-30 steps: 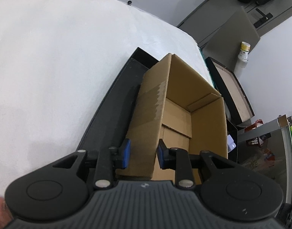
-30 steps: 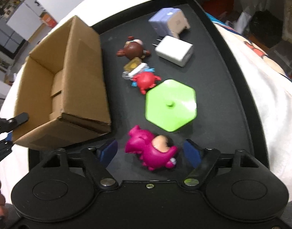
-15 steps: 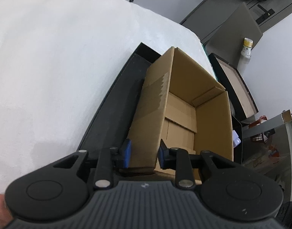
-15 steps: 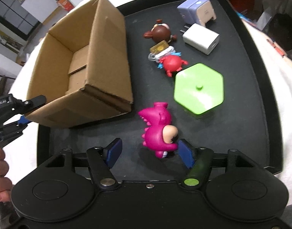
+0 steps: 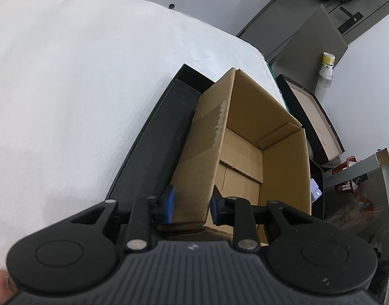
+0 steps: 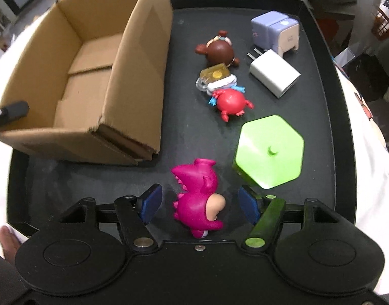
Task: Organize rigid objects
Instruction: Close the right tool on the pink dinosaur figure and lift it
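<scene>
A: So, from the left: what holds what?

B: The cardboard box (image 6: pixel 87 76) stands open-topped on the left part of the black tray (image 6: pixel 321 132). Nothing lies inside it; only its bare folded bottom flaps show. In the left wrist view the same box (image 5: pixel 248 152) fills the middle, and the tray (image 5: pixel 153 147) rests on a white tablecloth (image 5: pixel 80 76).

A: And the left gripper?

B: The left gripper (image 5: pixel 190 204) is clamped on the box's near wall, one blue pad outside and one inside the cardboard. One of its black fingers (image 6: pixel 14 109) pokes in at the left edge of the right wrist view, at that same wall.

A: What sits loose on the tray?

B: Just right of the box's near corner stands a magenta dinosaur figure (image 6: pixel 198 200) with a pale face. It is between the pads of the right gripper (image 6: pixel 198 204), whose jaws have just been closing, yet they stand apart with a gap on each side of the toy. Further back lie a brown round figure (image 6: pixel 218 50), touching a yellowish keychain tag (image 6: pixel 214 75), and a red crab-like figure (image 6: pixel 231 103) just beside that.

A: And to the right?

B: A lime-green hexagonal lid (image 6: pixel 269 150), near the right pad. Behind it lie a white plug adapter (image 6: pixel 274 76) and a lavender and white box-shaped toy (image 6: pixel 274 29) at the tray's far right.
</scene>
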Demonstrator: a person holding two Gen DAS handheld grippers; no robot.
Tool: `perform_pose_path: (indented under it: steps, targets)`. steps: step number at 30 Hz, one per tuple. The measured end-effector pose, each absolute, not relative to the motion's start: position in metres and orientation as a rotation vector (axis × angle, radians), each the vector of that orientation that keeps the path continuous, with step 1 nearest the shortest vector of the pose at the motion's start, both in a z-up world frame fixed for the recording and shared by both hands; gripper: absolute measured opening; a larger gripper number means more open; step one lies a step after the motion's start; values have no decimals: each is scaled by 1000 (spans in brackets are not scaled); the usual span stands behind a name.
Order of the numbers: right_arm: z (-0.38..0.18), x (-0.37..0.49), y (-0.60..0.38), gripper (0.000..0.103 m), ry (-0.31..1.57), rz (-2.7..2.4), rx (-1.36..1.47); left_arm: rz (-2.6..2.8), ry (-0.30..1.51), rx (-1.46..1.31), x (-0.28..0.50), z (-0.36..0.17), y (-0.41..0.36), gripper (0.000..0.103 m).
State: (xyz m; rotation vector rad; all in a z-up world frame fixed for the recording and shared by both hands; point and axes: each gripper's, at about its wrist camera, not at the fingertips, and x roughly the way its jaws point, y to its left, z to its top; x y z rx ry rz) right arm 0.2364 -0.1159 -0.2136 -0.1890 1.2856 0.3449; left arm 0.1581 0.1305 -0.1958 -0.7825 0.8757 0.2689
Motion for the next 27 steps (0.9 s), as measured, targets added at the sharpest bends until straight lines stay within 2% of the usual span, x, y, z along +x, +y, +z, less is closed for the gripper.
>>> perform_pose_path:
  steps: [1,2,3,27]
  targets:
    - [-216,236,-114,63,1288,344,-204,267,877,-782,159,-196,131,27]
    - [-219,235,-112,47,1290,344,-219,267,878,-779,159,-196,131,27]
    - [-222,235,-111,44,1297,337,-232,267,876,-777,159,-196,132,27]
    - [-153,223,-125,43,1167,383,-232,268,864,-750,157,-188,125,24]
